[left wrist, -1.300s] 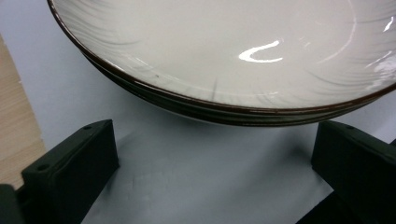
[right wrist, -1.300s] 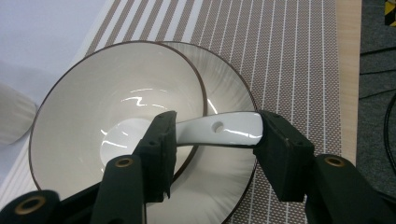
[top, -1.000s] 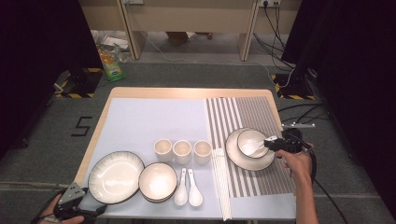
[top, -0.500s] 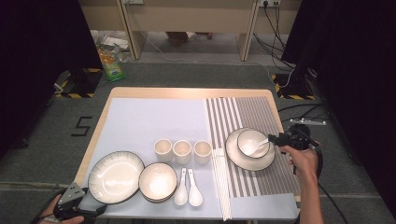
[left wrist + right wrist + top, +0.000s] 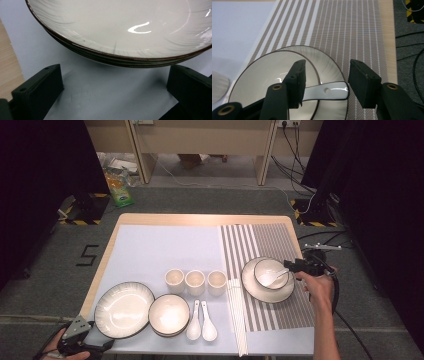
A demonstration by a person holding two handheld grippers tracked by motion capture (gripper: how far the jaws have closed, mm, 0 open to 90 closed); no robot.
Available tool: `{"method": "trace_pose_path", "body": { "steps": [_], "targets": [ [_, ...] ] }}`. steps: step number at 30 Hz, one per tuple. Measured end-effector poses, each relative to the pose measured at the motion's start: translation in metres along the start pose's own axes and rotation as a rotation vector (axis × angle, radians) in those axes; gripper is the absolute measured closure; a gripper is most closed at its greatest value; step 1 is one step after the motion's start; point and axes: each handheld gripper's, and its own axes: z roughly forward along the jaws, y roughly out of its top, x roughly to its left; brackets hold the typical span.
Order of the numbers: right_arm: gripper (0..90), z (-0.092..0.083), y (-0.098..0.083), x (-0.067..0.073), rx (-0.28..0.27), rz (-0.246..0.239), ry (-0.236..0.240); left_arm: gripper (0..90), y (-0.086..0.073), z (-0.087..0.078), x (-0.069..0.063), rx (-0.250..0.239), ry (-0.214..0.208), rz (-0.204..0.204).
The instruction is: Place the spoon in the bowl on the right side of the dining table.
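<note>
High view: your right gripper sits at the right rim of the small bowl, which stands on a plate on the striped mat. A white spoon lies in that bowl, handle toward your gripper. This view is too small to tell whether the jaws touch the handle.

Right gripper view settles it: your jaws stand about half open, and the spoon handle runs across below the gap. The left jaw overlaps the handle's middle; the handle's end lies in the gap, nearer the right jaw, with mat showing between them. Neither pad presses on it, as far as I can make out. The handle rests over the bowl rim, the plate edge behind.

High view also gives you the rest of the bench: three cups in a row, two more spoons, chopsticks, a second bowl and a large plate at front left.

Your left gripper is off the bench's front left corner. Left gripper view: jaws wide apart, nothing between them, the large plate rim just ahead over the pale cloth.
</note>
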Motion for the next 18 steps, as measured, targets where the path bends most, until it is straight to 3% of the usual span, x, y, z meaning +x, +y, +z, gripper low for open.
{"method": "trace_pose_path", "body": {
  "steps": [3,9,12,18],
  "targets": [
    [47.8,0.004,0.001,0.006,0.019,-0.035,-0.021,0.0,0.001,0.000,0.000,0.005,-0.001,-0.001],
    [49.1,0.004,-0.001,0.009,0.048,-0.046,-0.015,0.0,0.000,0.000,0.000,0.005,-0.001,-0.001],
    [48.8,0.001,-0.004,0.010,0.069,-0.075,-0.028,0.0,0.000,0.000,0.000,0.000,-0.001,0.000],
    [44.0,-0.003,-0.009,0.012,0.107,-0.114,-0.001,0.0,0.000,0.000,0.000,0.000,-0.001,0.000]
  ]
}}
